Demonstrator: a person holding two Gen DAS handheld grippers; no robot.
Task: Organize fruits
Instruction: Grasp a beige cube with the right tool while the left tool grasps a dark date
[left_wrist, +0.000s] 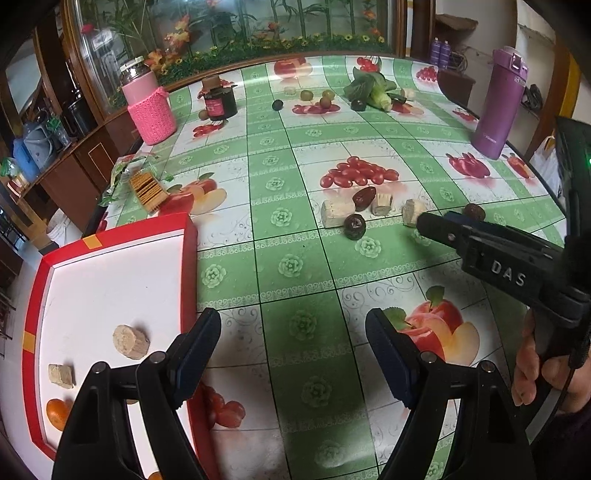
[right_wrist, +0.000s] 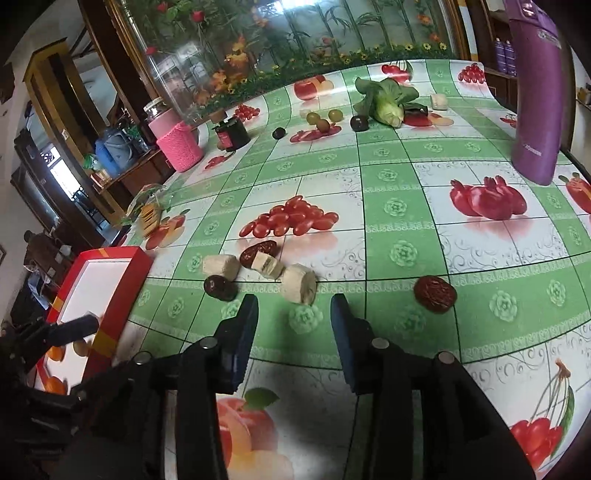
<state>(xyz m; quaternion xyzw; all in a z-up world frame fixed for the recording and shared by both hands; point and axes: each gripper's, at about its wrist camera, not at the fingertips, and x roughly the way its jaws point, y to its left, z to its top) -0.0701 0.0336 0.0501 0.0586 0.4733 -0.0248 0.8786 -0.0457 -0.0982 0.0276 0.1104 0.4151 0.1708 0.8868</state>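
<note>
In the middle of the right wrist view, three pale cut fruit chunks (right_wrist: 273, 271) lie close together among three dark wrinkled dates (right_wrist: 434, 294). At lower left, the red tray (left_wrist: 186, 258) with white floor holds two pale chunks (left_wrist: 131, 341) and an orange (left_wrist: 57, 413).

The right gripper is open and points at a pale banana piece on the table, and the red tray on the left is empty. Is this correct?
Not quite. The red tray is not empty: the left wrist view shows two pale cut pieces and an orange fruit inside it. The rest holds: the right gripper is open, aimed at a pale banana piece on the table.
</note>
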